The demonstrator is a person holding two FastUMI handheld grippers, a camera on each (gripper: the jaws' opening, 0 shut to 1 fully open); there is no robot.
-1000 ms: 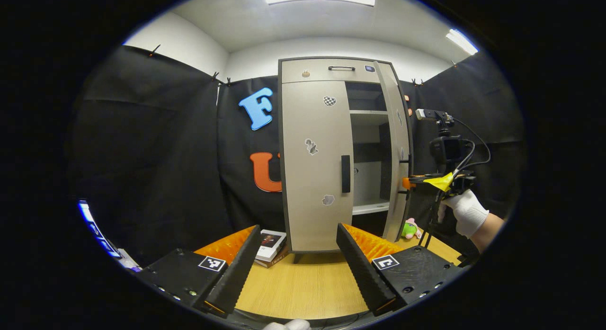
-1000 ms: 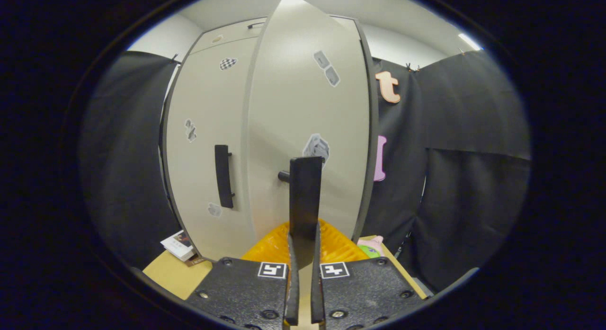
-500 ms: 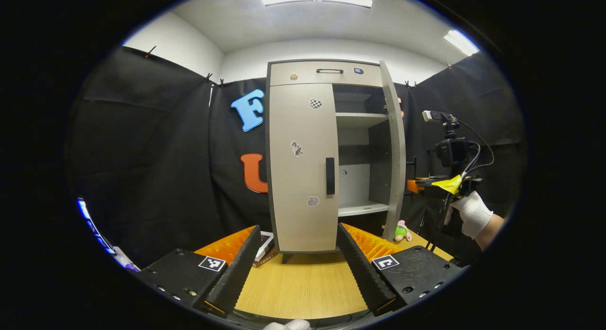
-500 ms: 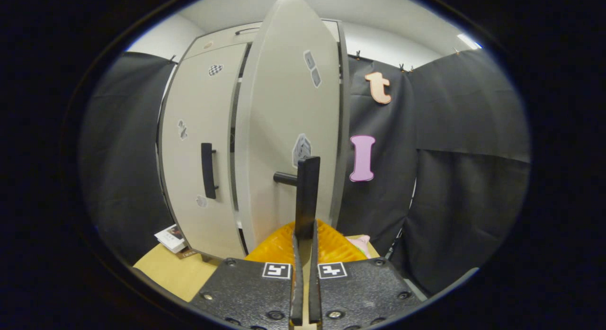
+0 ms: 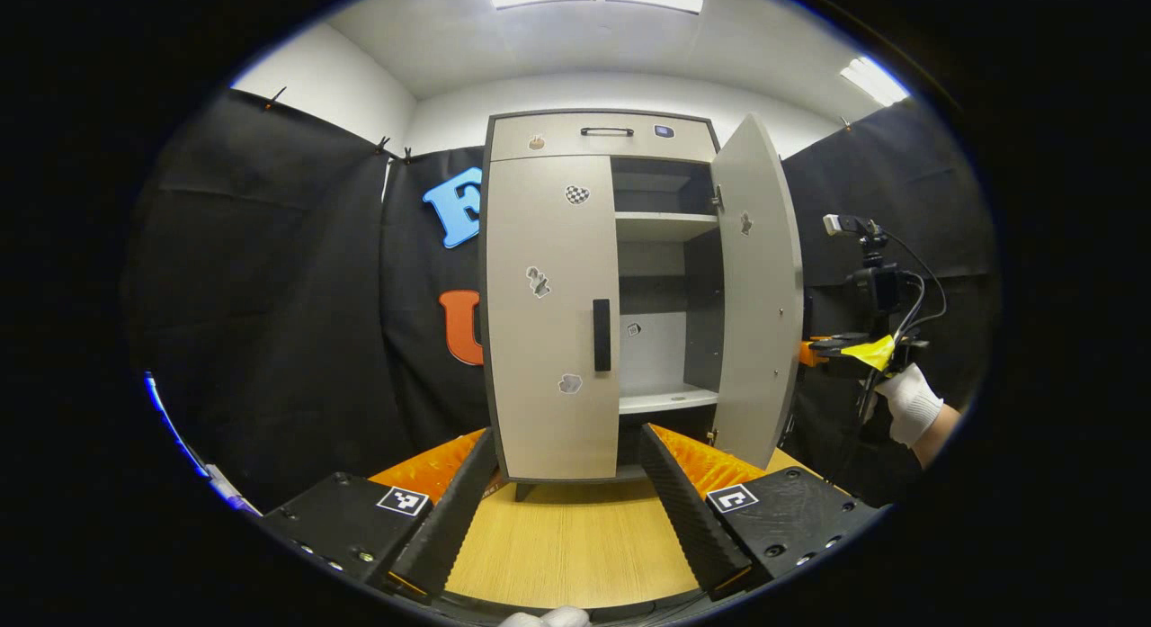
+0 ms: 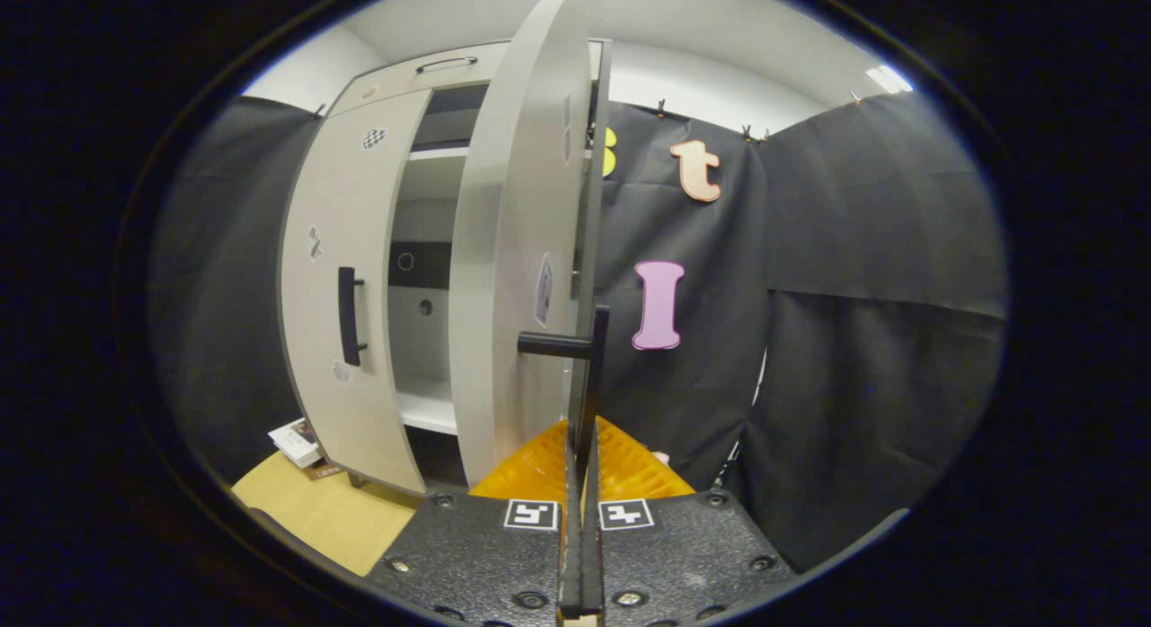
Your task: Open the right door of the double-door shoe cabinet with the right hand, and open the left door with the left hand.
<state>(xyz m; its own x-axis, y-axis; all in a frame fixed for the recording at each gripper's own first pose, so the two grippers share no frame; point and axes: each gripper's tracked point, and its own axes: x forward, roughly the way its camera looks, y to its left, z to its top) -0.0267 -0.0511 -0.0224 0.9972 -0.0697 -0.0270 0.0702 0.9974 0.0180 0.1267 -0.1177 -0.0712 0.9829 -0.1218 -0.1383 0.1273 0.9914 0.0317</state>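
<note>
The right gripper (image 6: 580, 447) has its fingers pinched together on the black handle (image 6: 589, 375) of the shoe cabinet's (image 5: 593, 137) right door (image 5: 755, 285), which stands swung wide, baring shelves inside. The left gripper (image 5: 562, 492) hangs back with its fingers spread wide and empty; ahead of it, between them, sits the closed left door (image 5: 539, 339), its handle (image 5: 602, 335) well apart from the fingertips.
</note>
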